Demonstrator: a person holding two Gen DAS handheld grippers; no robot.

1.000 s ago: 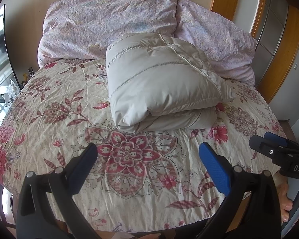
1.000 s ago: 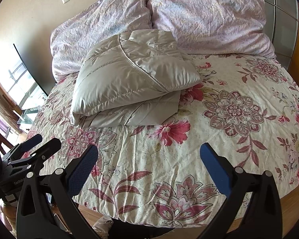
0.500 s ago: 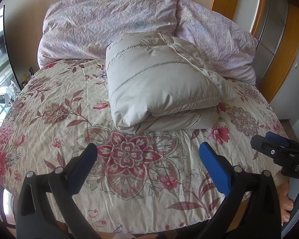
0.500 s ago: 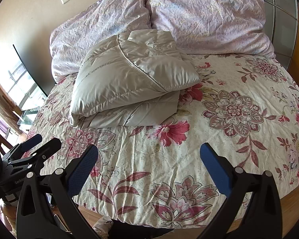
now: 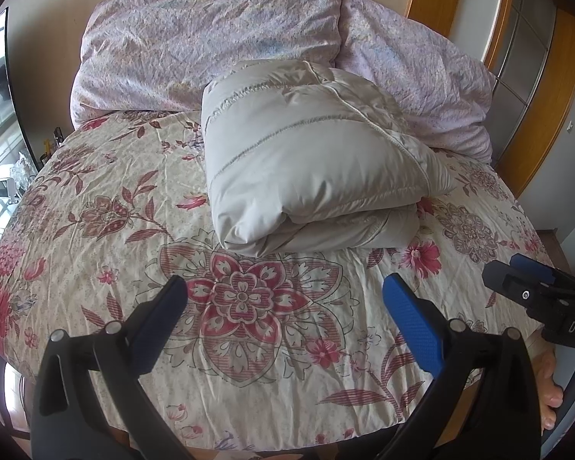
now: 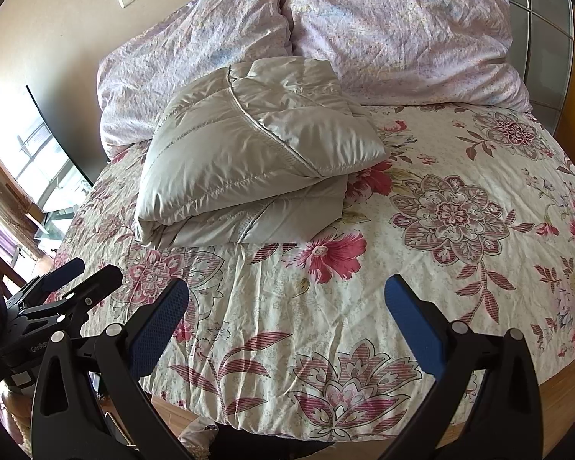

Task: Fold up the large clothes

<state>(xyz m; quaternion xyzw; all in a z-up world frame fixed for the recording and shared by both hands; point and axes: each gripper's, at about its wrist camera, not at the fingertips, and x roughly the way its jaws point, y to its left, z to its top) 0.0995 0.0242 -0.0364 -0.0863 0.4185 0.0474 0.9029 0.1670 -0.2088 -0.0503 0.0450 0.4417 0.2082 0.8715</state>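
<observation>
jacket [image 5: 310, 153] is seen folded into a thick bundle on the bed [image 5: 96, 237], its far edge touching the pillows [image 5: 211, 42]. left gripper [image 5: 287, 318] and right gripper [image 6: 287, 318] are held above the near edge, well apart from the jacket, fingers spread wide and nothing gripped.

Counted on the bed: one jacket, two pillows, two grippers

One folded puffer jacket [image 5: 310, 161] is seen ahead of the fingers, two lilac pillows [image 5: 211, 42] [image 5: 414, 73] beyond it, one floral bedspread [image 5: 96, 230] beneath; two grippers, left [image 5: 287, 318] and right [image 6: 287, 318], are counted, each with two spread fingers.
</observation>
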